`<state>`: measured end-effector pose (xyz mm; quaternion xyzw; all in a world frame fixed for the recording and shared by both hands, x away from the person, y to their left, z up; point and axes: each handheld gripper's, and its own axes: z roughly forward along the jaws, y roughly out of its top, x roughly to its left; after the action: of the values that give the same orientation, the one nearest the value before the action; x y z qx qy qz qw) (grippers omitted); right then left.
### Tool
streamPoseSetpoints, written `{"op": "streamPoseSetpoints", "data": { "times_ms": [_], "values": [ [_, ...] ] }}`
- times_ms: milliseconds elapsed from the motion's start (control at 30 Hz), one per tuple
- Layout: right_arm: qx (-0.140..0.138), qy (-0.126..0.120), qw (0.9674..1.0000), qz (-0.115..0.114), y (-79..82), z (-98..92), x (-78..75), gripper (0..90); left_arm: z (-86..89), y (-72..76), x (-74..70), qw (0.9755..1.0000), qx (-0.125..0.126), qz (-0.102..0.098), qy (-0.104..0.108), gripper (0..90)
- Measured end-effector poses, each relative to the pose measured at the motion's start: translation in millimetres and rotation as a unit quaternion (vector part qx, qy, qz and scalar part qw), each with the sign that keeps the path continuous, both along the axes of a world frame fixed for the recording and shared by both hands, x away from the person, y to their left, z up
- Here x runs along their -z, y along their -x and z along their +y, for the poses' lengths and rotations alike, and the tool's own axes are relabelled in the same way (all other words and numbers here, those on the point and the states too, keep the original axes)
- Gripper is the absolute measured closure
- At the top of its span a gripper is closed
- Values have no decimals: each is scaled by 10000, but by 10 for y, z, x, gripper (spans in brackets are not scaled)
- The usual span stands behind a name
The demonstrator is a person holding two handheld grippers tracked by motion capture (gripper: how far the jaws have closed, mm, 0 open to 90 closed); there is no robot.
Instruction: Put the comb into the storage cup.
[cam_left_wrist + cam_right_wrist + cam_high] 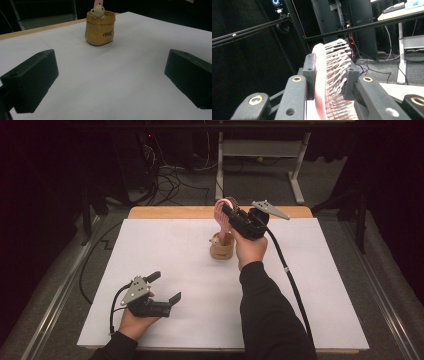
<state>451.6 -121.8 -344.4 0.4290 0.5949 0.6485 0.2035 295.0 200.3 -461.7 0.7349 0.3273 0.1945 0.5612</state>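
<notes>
A tan pot (222, 250) with a small cream animal figure (98, 11) on its rim stands near the middle of the white table. My right gripper (226, 211) is shut on the head of a pink hairbrush (222, 218), whose handle reaches down into the pot. In the right gripper view the brush (329, 75) sits between the jaws, bristles pointing right. My left gripper (165, 287) rests open near the front left of the table, nothing between its jaws; the pot (100, 30) shows far ahead of it.
A white sheet (165, 265) covers the table, with a wooden edge (165, 212) at the back. Cables and a desk frame (260, 150) lie on the floor beyond. Each gripper trails a black cable (292, 285).
</notes>
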Motion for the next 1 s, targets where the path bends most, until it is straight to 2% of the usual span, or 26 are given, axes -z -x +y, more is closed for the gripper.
{"op": "streamPoseSetpoints", "data": {
  "times_ms": [367, 733, 1000],
  "values": [
    [-43, -38, 10000, -20, -9, 24, 17, 720, 1, -1, 3, 10000, 2, -5, -15, 0],
    [-68, -93, 9999, 59, -37, 53, 55, 719, 1, -1, 5, 10000, 0, -18, -30, 0],
    [-86, -14, 9999, 73, -37, 82, 88, 719, 1, -1, 4, 10000, -1, -22, -36, 0]
  ]
}}
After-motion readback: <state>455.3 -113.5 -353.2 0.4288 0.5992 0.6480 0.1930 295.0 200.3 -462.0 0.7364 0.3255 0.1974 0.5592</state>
